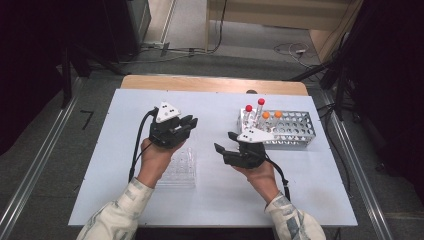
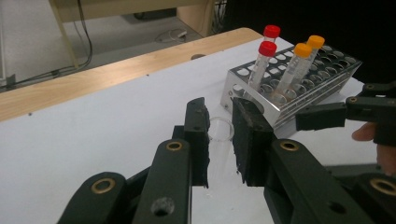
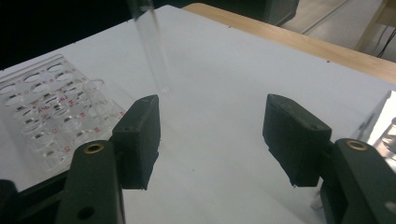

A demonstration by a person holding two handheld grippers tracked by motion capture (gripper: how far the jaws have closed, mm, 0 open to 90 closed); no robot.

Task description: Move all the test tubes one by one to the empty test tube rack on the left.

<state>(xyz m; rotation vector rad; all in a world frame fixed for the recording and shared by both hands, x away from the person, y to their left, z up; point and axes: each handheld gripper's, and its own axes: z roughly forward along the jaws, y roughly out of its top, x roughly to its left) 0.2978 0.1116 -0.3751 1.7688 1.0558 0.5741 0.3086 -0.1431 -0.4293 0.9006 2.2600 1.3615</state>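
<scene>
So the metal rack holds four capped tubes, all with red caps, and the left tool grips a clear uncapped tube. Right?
Not quite: in the metal rack just two caps are red; the other two are orange, as the left gripper view shows. The rest stands: four capped tubes, and the left tool grips a clear uncapped tube.

Setting: a laboratory test bench. You work at a white table (image 1: 210, 190) with a wooden edge at its far side. On it you have a perforated metal tube rack (image 1: 295, 129) holding capped tubes, two red-capped (image 1: 248, 108) and two orange-capped (image 1: 278, 114), plus a clear plastic rack (image 1: 180, 167). Around you: grey floor with metal rails (image 1: 30, 175), trailing cables (image 1: 292, 49), dark stands and wooden furniture beyond.
</scene>
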